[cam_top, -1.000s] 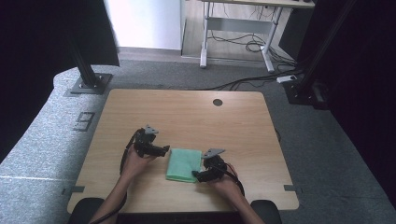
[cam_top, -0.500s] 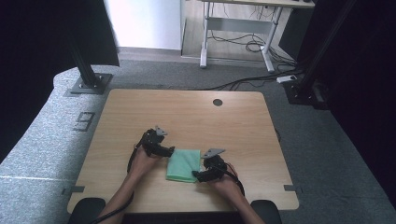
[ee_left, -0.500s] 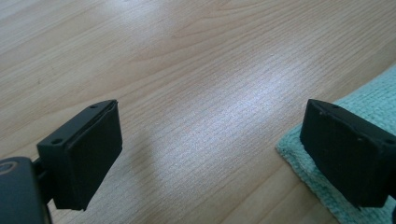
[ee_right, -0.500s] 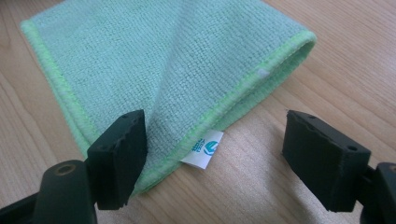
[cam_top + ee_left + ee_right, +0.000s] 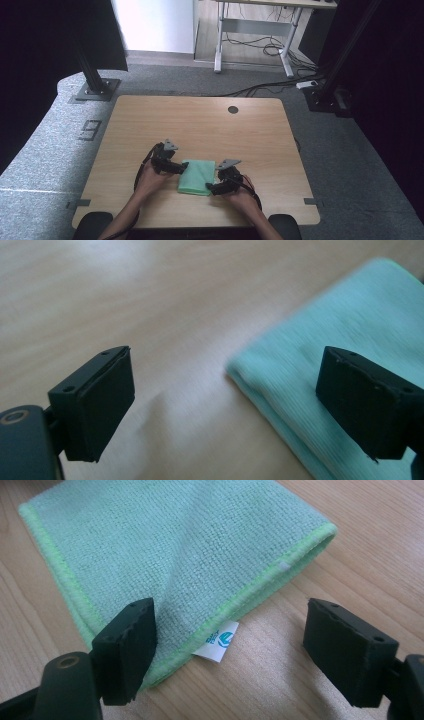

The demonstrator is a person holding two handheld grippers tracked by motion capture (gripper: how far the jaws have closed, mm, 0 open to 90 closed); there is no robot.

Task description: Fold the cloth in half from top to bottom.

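Judging by look, folded green cloth [image 5: 197, 176] lay flat on surface [image 5: 200, 120], soft, light, limp; I'd pinch the corner by its white tag [image 5: 218, 641]. Left hand-held gripper [image 5: 227, 405] wide, empty, at its edge; right hand-held gripper [image 5: 227, 650] wide, empty.

Mint-green cloth [image 5: 175, 545] with brighter green edging; light wood-grain table [image 5: 200, 120].

We see a lab-like recording room: pale wooden table [image 5: 200, 120] on grey carpet [image 5: 350, 165], black curtains [image 5: 45, 45], black metal stands [image 5: 92, 75].
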